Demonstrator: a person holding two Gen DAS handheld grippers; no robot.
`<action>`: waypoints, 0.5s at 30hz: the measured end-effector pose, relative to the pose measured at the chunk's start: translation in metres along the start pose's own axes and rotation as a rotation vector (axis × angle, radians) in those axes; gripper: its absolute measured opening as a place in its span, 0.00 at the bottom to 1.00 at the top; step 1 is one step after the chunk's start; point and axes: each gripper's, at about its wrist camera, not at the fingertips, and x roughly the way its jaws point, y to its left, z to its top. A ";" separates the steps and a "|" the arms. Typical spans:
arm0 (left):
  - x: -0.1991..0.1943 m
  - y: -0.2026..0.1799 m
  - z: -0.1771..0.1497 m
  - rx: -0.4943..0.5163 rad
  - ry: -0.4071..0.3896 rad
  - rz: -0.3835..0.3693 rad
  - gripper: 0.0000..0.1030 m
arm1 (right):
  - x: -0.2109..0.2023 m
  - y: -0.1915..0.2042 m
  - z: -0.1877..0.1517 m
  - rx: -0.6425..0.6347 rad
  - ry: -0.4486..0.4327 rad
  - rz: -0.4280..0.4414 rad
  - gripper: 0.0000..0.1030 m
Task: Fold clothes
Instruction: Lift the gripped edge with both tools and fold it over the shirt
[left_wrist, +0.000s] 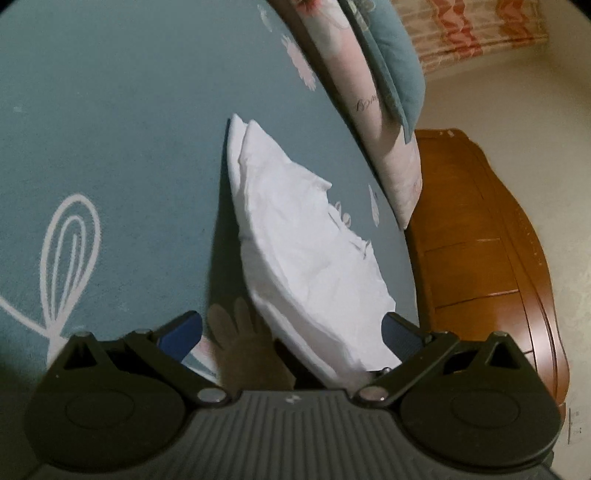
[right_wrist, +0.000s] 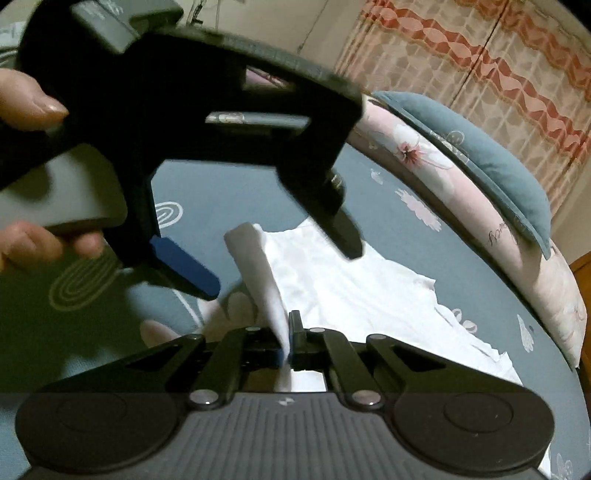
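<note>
The blue bed (left_wrist: 110, 110) carries a pink floral pillow (right_wrist: 461, 206) along its far edge and, near it, the white garment (left_wrist: 295, 236) lying crumpled on the sheet. My left gripper (left_wrist: 291, 332) hangs over the garment's near end with its jaws spread wide and holding nothing. My right gripper (right_wrist: 288, 343) has its jaws clamped tight on a lifted edge of the garment.
</note>
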 end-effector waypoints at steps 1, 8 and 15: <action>0.000 0.000 0.001 -0.001 0.008 0.001 0.99 | 0.000 -0.003 -0.001 0.007 -0.003 0.007 0.03; 0.008 -0.023 0.026 0.106 0.073 0.096 0.91 | -0.006 -0.006 -0.014 0.027 -0.020 0.046 0.03; 0.046 -0.027 0.072 0.144 0.111 0.136 0.59 | -0.011 -0.017 -0.016 0.059 -0.043 0.061 0.03</action>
